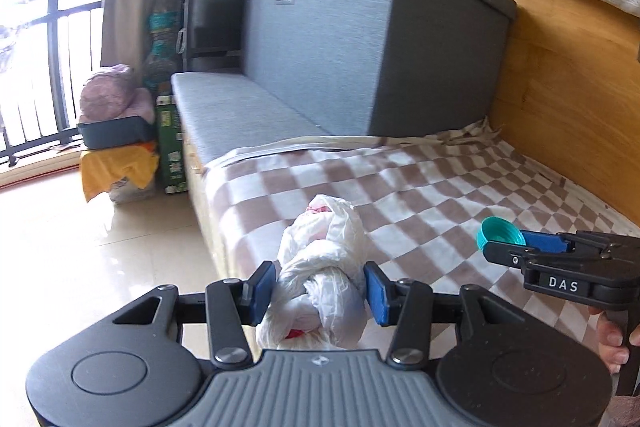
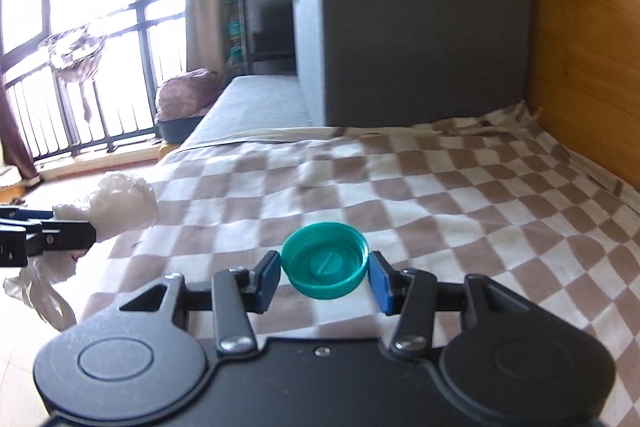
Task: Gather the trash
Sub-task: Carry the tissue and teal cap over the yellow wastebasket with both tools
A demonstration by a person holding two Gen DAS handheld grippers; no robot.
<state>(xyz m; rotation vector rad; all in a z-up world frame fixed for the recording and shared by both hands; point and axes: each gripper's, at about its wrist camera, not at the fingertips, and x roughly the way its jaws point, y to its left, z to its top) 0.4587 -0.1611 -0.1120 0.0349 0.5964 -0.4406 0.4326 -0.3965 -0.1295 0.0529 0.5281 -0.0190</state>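
Over the bed: I hold both hand-held grippers above the checked blanket (image 2: 440,187), near its floor-side edge.
Left hand-held gripper (image 1: 320,293): its blue pads pinch a crumpled white plastic bag (image 1: 324,267).
Bag shape: soft, thin, knotted in the middle, with its long side pointing away from me (a bit of red shows inside).
Right hand-held gripper (image 2: 325,273): its pads squeeze a teal bottle cap (image 2: 325,261) by the rim.
Cap shape: round, hard, ribbed outside, with its open side facing up.
Which way: the cap sits to the right of the bag, well apart.
Nearer hand: I see no bin, so I cannot tell which hand is closer to one.
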